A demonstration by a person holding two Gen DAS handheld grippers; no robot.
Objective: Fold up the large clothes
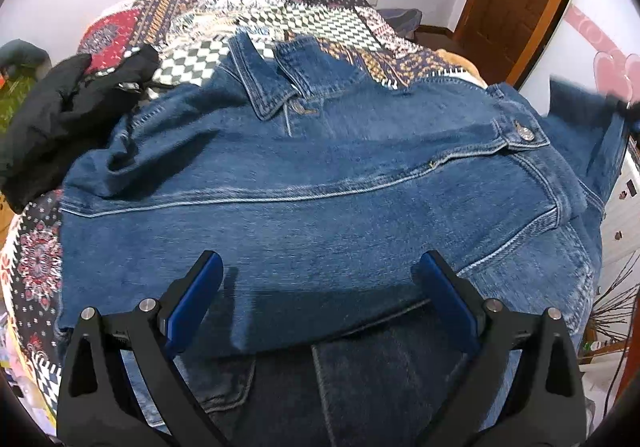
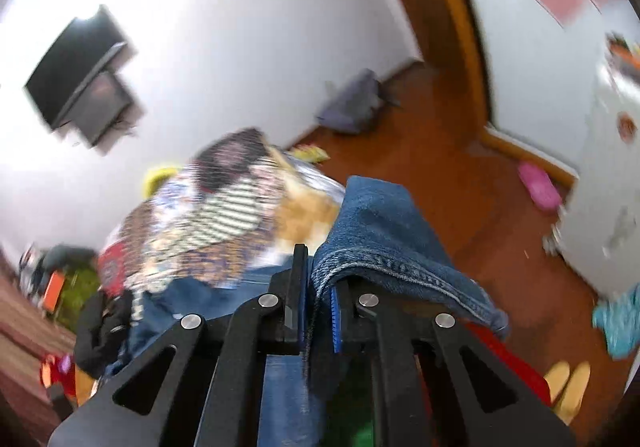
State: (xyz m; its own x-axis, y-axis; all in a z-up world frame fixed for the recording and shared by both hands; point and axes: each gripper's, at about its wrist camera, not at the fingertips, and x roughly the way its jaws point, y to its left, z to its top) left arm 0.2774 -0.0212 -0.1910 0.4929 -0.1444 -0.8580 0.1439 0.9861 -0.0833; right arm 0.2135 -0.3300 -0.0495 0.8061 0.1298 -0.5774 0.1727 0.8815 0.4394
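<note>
The denim jacket (image 1: 320, 175) lies spread across the patterned bedspread (image 1: 280, 7), filling the centre of the left wrist view. The right gripper (image 2: 316, 287) is clamped on a jacket edge, lower centre of its view. The left gripper (image 1: 320, 287) stands wide apart and empty above the hem. Carry the pinched edge across evenly, avoiding drag. Only the left view shows the collar (image 1: 272, 87); only the right shows the grip.
</note>
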